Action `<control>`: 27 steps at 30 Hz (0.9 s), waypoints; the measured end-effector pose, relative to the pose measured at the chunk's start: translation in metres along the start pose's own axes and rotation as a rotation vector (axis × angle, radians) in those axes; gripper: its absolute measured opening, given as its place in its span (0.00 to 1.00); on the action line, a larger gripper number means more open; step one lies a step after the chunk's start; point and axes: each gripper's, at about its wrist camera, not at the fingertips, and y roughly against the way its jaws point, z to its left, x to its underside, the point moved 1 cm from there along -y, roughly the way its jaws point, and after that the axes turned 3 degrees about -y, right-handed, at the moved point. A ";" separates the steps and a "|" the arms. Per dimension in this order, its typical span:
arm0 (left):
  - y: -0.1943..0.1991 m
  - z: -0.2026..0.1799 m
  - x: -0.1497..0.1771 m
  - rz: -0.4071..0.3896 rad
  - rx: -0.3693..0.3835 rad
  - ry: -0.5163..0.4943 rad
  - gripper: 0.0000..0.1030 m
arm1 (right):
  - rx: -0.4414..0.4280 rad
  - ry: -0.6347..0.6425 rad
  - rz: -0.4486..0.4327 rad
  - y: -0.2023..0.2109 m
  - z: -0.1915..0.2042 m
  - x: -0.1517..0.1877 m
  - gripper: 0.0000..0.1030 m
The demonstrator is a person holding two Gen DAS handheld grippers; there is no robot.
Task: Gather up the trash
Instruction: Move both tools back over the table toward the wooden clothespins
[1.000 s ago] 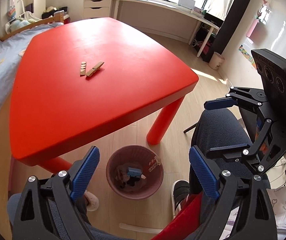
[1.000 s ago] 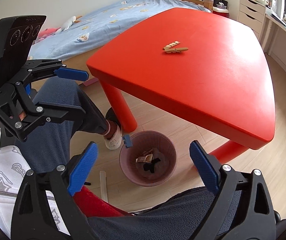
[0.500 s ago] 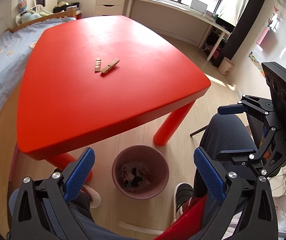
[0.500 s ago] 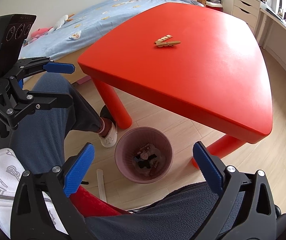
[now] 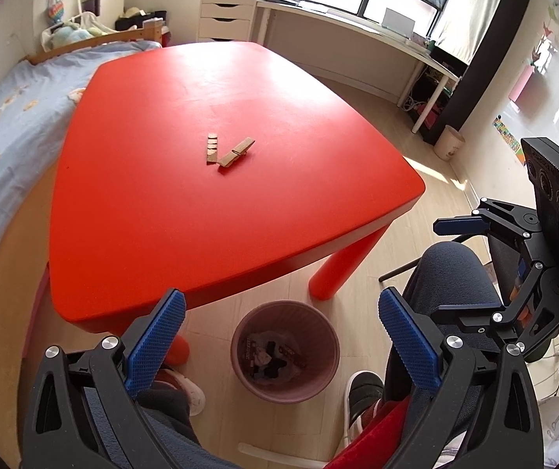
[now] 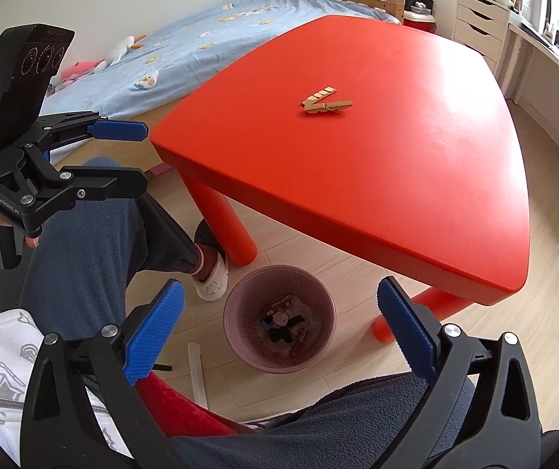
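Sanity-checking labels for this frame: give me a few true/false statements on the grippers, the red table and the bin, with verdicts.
1. Both the left gripper and the right gripper are open and hold nothing. True.
2. The wooden clothespin pieces lie in the round pink wastebasket. False: they lie on the red plastic table.
3. The wastebasket stands on the floor by the table's near edge. True.
4. The wastebasket is empty. False: wrappers and scraps lie inside.
5. The right gripper touches the tabletop. False: it hangs clear of it, above the wastebasket.
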 end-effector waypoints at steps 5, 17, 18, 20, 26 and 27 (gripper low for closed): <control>-0.001 0.013 -0.017 -0.014 -0.026 0.005 0.92 | 0.010 0.003 -0.024 -0.003 -0.005 -0.022 0.95; -0.018 0.048 -0.064 -0.020 -0.063 0.028 0.92 | 0.029 -0.003 -0.045 -0.038 -0.025 -0.089 0.95; -0.021 0.051 -0.067 -0.019 -0.066 0.030 0.92 | 0.032 -0.001 -0.047 -0.041 -0.027 -0.095 0.95; -0.026 0.057 -0.073 -0.012 -0.075 0.038 0.92 | 0.040 0.005 -0.050 -0.048 -0.030 -0.107 0.95; -0.042 0.074 -0.090 0.010 -0.096 0.058 0.92 | 0.053 0.027 -0.032 -0.076 -0.035 -0.137 0.95; -0.045 0.076 -0.093 0.015 -0.100 0.059 0.92 | 0.056 0.030 -0.026 -0.081 -0.035 -0.140 0.95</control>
